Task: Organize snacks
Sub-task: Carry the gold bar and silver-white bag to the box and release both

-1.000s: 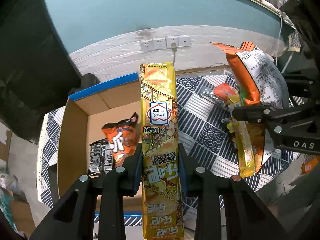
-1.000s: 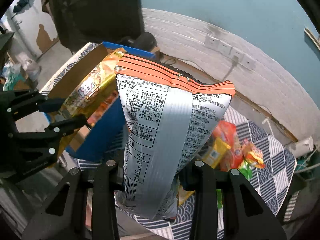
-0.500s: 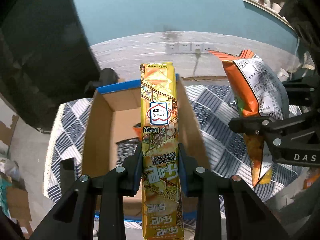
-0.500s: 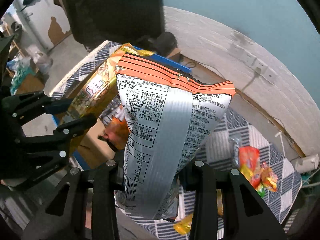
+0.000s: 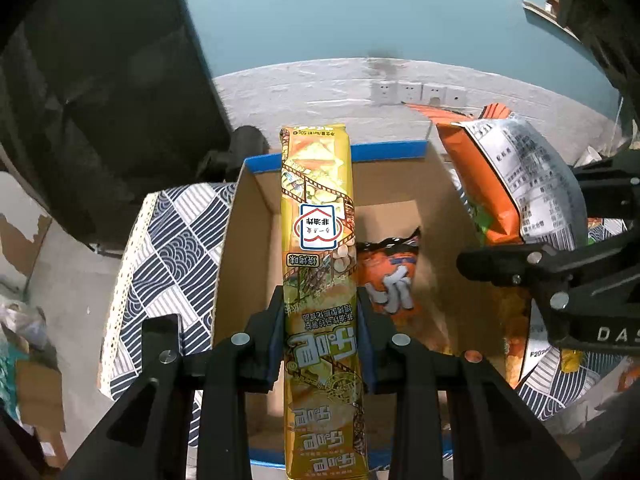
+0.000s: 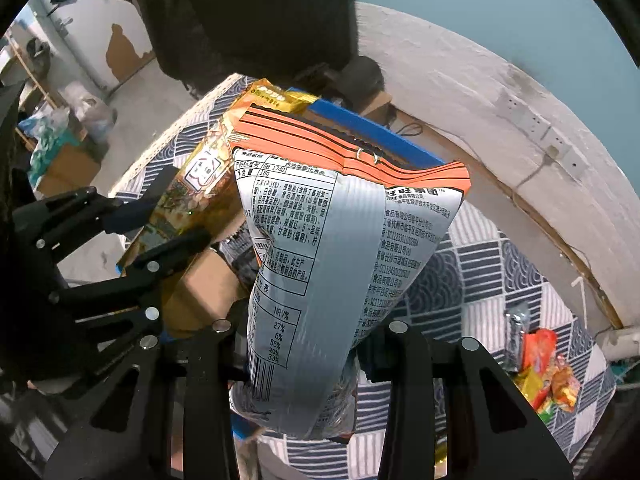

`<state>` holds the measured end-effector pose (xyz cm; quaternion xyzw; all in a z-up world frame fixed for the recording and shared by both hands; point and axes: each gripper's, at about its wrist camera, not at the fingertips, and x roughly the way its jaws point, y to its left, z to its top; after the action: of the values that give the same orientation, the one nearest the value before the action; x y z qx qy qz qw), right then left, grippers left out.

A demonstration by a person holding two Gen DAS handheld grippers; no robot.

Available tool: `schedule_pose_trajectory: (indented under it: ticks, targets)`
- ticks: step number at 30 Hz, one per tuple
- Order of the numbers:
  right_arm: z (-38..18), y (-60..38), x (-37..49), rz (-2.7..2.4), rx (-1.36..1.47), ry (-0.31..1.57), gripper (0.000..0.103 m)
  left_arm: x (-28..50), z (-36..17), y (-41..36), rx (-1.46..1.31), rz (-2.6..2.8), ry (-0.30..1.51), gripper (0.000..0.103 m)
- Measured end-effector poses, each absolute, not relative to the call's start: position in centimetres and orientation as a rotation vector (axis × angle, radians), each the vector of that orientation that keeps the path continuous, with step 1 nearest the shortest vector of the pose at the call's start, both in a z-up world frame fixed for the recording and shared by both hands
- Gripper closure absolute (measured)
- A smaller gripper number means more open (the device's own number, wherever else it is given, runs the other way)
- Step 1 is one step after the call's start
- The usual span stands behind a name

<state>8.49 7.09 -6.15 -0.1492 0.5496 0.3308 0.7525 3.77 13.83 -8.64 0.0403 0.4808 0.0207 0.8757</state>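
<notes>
Both wrist views above box (image 5: pixel 240 264)

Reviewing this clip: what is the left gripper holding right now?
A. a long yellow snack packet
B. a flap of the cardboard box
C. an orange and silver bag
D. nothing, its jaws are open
A: in the left wrist view the left gripper is shut on the long yellow snack packet, held above the cardboard box; the orange and silver bag is in the right gripper.
</notes>
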Motion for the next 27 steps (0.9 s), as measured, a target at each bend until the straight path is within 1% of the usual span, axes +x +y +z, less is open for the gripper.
schedule_pose_trajectory:
  ticks: [10, 12, 13, 14, 16, 18, 21, 23, 25, 27]
  targets:
    - [-7.4, 9.1, 8.9, 0.756, -0.302, 1.233, 0.067, 4.2, -9.9, 16.0, 0.052, 0.069, 1.042, 0.07]
    - [-7.6, 9.2, 9.0, 0.751, -0.303, 1.235, 0.063, 4.2, -10.0, 16.2, 0.065, 0.083, 1.035, 0.069]
    - [-7.6, 9.2, 9.1, 0.747, -0.305, 1.236, 0.06, 4.1, -9.8, 16.3, 0.071, 0.094, 1.024, 0.066]
    - [-7.6, 9.2, 9.1, 0.745, -0.307, 1.238, 0.054, 4.1, -9.7, 16.3, 0.073, 0.098, 1.02, 0.064]
    - [-7.6, 9.0, 9.2, 0.734, -0.309, 1.23, 0.048, 4.0, -9.5, 16.5, 0.073, 0.099, 1.012, 0.057]
    - [-7.5, 8.7, 9.3, 0.728, -0.302, 1.227, 0.048, 3.9, -9.4, 16.5, 0.076, 0.107, 1.011, 0.053]
    - [-7.0, 8.1, 9.5, 0.719, -0.285, 1.223, 0.047, 3.8, -9.2, 16.4, 0.074, 0.102, 1.014, 0.053]
    - [-6.7, 7.6, 9.6, 0.714, -0.28, 1.217, 0.042, 3.7, -9.1, 16.2, 0.066, 0.094, 1.014, 0.053]
    - [-6.4, 7.0, 9.5, 0.705, -0.281, 1.209, 0.04, 3.6, -8.9, 15.9, 0.063, 0.087, 1.014, 0.053]
    - [-6.2, 6.4, 9.4, 0.698, -0.284, 1.203, 0.04, 3.6, -8.7, 15.5, 0.067, 0.077, 1.014, 0.053]
